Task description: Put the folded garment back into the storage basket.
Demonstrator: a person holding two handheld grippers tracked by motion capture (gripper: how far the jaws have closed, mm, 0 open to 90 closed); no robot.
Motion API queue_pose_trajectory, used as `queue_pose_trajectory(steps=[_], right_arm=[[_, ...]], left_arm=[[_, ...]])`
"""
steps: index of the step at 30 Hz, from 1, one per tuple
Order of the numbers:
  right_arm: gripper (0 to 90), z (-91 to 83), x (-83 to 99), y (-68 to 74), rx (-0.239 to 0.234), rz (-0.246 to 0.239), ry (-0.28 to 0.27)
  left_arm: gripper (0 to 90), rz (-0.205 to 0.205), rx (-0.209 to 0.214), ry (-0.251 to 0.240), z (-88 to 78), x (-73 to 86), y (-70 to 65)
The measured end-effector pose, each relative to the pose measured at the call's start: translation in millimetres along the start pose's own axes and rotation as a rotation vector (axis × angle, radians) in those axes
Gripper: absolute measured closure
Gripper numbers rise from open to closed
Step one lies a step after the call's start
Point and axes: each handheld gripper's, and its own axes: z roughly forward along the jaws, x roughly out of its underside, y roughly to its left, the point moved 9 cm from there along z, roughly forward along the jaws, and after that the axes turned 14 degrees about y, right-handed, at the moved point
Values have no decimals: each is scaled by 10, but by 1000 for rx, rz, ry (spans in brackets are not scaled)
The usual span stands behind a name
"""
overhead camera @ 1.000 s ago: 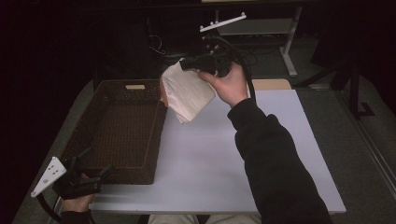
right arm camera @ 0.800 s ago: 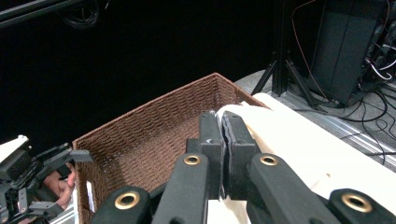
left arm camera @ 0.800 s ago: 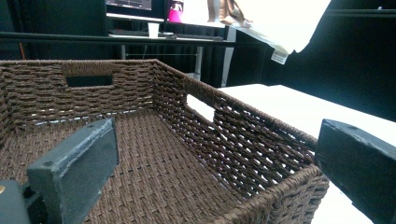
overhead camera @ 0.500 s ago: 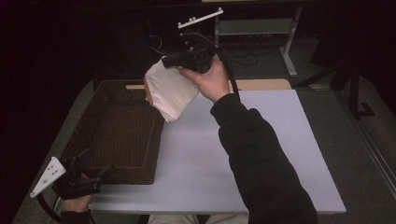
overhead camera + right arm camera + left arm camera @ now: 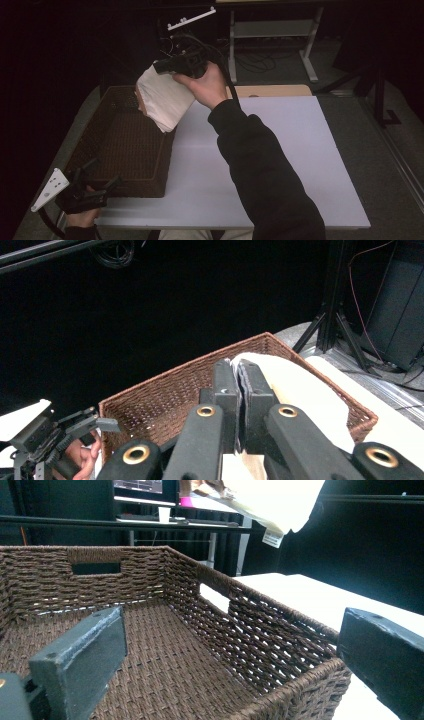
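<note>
A white folded cloth [image 5: 162, 100] hangs in the air over the right wall of a brown wicker basket [image 5: 120, 145]. My right gripper [image 5: 159, 66] is shut on the cloth's top edge. In the right gripper view its jaws [image 5: 237, 390] pinch the cloth [image 5: 305, 390] above the basket [image 5: 165, 390]. My left gripper [image 5: 104, 172] is held open at the basket's near left corner, with nothing between its jaws. In the left gripper view it [image 5: 232, 650] looks into the basket [image 5: 165, 645], with the cloth [image 5: 270, 500] high up at the far side.
The basket stands on the left part of a white table [image 5: 280, 150]. A tan board [image 5: 270, 91] lies at the table's far edge. Behind it are cables and a metal stand [image 5: 270, 35]. The surroundings are dark.
My right gripper has carried the cloth leftward and a little higher, from over the table to over the basket's right wall. The left gripper has stayed put.
</note>
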Motion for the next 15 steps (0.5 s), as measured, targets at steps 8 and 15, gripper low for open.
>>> queue_pose_trajectory(steps=[8, 15], right_arm=[[867, 124, -48, 64, -13, -4, 4], [867, 232, -70, 91, -19, -8, 10]], left_arm=[[0, 3, 1, 3, 5, 2, -2], [0, 4, 4, 4, 16, 0, -16]])
